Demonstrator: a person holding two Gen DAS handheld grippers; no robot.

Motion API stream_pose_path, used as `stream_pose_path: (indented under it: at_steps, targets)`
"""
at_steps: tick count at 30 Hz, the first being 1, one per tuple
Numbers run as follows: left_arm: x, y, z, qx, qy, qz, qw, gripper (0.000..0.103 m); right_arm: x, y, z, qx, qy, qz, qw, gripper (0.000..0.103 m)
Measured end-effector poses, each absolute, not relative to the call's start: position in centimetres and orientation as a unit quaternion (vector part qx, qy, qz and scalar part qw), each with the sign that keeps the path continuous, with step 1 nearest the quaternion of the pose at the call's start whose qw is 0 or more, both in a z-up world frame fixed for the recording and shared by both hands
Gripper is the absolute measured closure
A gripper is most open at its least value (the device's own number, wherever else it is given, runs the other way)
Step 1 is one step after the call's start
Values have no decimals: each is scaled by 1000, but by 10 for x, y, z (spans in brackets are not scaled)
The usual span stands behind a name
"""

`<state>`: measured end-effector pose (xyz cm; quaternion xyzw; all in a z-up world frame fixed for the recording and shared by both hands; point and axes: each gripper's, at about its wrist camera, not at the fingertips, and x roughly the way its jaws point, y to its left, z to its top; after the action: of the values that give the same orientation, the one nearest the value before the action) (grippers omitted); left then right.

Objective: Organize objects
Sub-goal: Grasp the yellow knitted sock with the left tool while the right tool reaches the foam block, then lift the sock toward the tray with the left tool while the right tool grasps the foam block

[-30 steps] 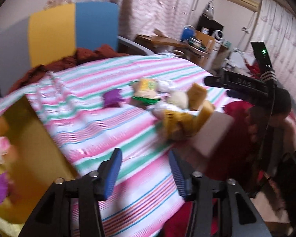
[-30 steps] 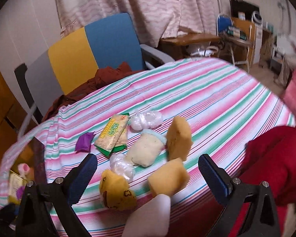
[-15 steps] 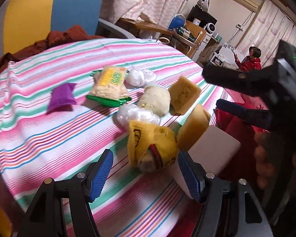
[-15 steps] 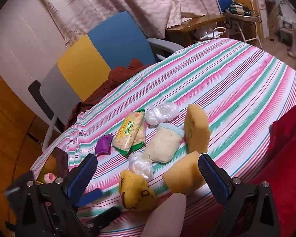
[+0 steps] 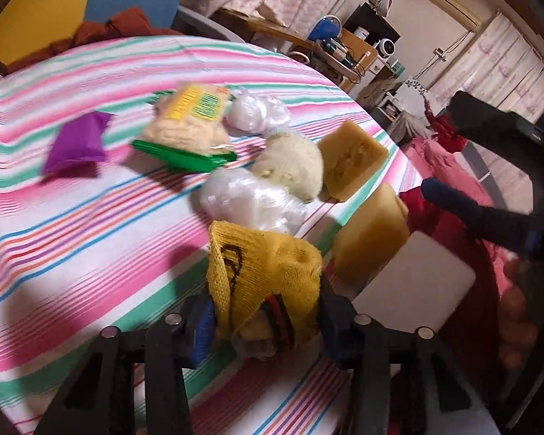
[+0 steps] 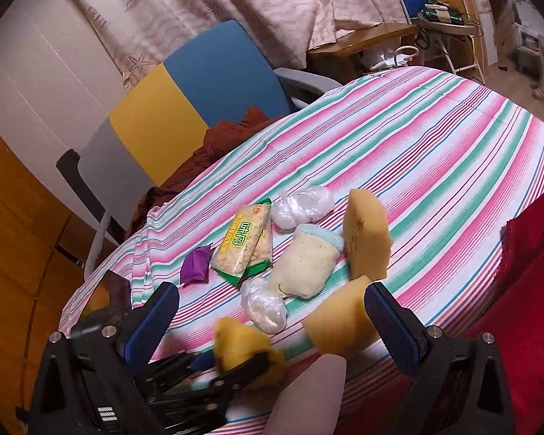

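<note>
A yellow knitted sock (image 5: 264, 268) lies at the near edge of the striped table (image 5: 90, 224), and my left gripper (image 5: 264, 322) is shut on it, one blue pad on each side. The right wrist view shows the same sock (image 6: 243, 344) in the left gripper's jaws. My right gripper (image 6: 272, 311) hangs open above the table edge, holding nothing; it also shows at the right of the left wrist view (image 5: 440, 145). Behind the sock lie a clear plastic bag (image 5: 250, 199), a cream sock (image 5: 290, 166), two yellow sponges (image 5: 351, 156) (image 5: 370, 232), a snack packet (image 5: 188, 123) and a purple pouch (image 5: 78, 141).
A white block (image 5: 409, 282) sticks out over the table edge beside the near sponge. A second clear plastic bag (image 6: 304, 203) sits beyond the cream sock. A blue, yellow and grey chair (image 6: 206, 83) with a brown cloth stands behind the table. Red fabric (image 6: 526, 290) is at the right.
My left gripper has swung from the table's side to the yellow sock and shut on it. The right gripper has stayed open and tilted down slightly.
</note>
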<state>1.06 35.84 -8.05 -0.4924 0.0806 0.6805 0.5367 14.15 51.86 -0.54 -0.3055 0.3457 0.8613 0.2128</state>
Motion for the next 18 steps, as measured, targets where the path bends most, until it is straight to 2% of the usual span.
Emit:
stream_pose_path:
  at_steps: [9,13,18]
  targets:
    - [32,295,-66,-439,134,730,507,54,135,516,-8,-333,334,850,235,0]
    - [30,272,-64,-441,129,737,496,54,125,509,-10,-383,295,825,292,0]
    - [36,248,-51,-426,119,746,498,54,121,500,-12,-421,294,806,294,0]
